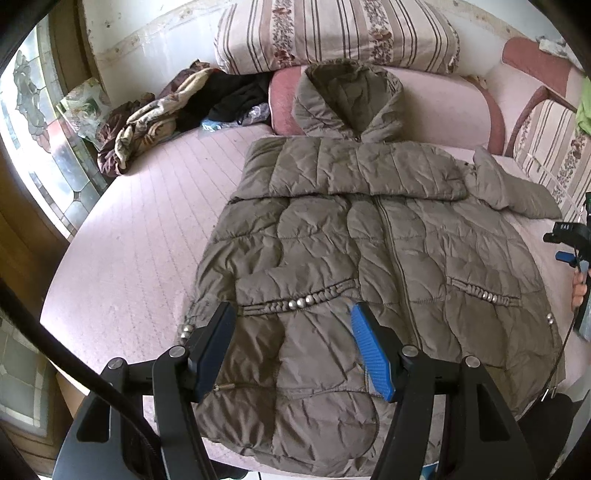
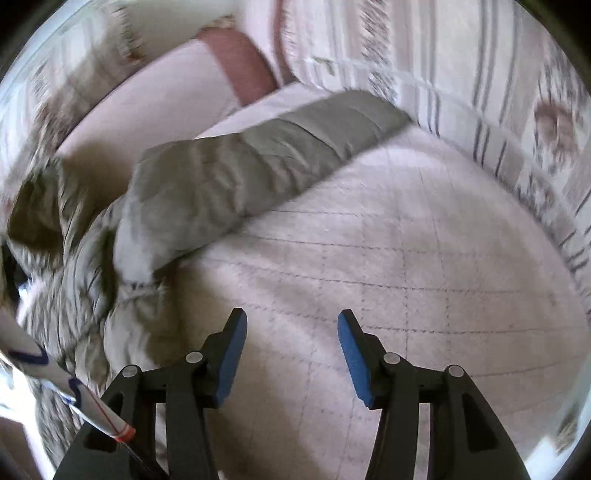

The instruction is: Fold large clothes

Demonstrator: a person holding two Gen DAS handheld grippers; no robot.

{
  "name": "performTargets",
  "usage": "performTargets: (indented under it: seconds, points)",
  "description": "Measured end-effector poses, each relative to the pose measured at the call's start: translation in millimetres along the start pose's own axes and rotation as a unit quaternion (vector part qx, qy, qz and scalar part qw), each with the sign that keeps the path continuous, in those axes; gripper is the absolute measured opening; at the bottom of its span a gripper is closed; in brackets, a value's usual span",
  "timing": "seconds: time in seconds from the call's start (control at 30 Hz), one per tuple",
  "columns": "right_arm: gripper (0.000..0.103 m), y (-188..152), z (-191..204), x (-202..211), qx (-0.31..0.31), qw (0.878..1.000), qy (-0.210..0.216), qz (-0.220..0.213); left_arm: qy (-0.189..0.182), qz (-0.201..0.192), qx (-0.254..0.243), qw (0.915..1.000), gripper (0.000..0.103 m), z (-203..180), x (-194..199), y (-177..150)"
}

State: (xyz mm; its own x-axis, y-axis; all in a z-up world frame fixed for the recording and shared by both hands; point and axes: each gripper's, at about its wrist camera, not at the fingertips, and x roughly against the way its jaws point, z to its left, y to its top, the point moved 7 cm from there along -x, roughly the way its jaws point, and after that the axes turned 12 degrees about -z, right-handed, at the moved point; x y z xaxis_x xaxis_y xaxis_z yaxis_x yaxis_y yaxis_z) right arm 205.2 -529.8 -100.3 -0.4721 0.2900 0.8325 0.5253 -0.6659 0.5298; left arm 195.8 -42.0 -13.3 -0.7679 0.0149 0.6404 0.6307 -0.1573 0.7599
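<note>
An olive quilted hooded jacket [image 1: 369,251] lies front-up on the pink bed cover [image 1: 140,236], hood toward the pillows. Its left sleeve is folded across the chest; its right sleeve [image 1: 513,192] sticks out to the right. My left gripper [image 1: 291,314] is open and empty, hovering over the jacket's lower left front. In the right wrist view the right sleeve [image 2: 258,158] stretches across the bed. My right gripper [image 2: 290,321] is open and empty above the bare cover [image 2: 406,277], to the right of the jacket. It also shows at the right edge of the left wrist view [image 1: 572,243].
A striped floral pillow [image 1: 332,33] and a pink bolster [image 1: 443,107] lie at the bed's head. A pile of blankets and dark clothes [image 1: 177,107] sits at the back left. A window [image 1: 44,122] is on the left. A striped cushion [image 2: 480,85] borders the bed's right side.
</note>
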Motion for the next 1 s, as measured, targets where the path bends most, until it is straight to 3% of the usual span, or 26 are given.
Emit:
performTargets:
  seconds: [0.4,0.77,0.8,0.83,0.9,1.0]
  points:
    - [0.055,59,-43,-85,-0.130,0.991,-0.011,0.006,-0.019,0.054,0.000,0.9984,0.064,-27,-53,-4]
    - [0.056,132,-65,-141,-0.174,0.984,-0.029,-0.028,-0.007,0.089,0.020,0.9958,0.064,-29,-94,-10]
    - [0.054,137,-65,-143,-0.175,0.984,-0.035,-0.028,-0.004,0.094,0.019,0.9954,0.064,-28,-99,-13]
    - [0.037,142,-67,-145,-0.170,0.984,-0.044,-0.028,-0.003,0.097,0.018,0.9951,0.064,-27,-101,-15]
    - [0.017,150,-67,-144,-0.170,0.984,-0.043,-0.019,-0.003,0.101,0.019,0.9947,0.064,-26,-104,-17]
    - [0.010,165,-61,-124,-0.166,0.985,-0.021,-0.036,-0.003,0.093,0.016,0.9956,0.064,-23,-101,-18]
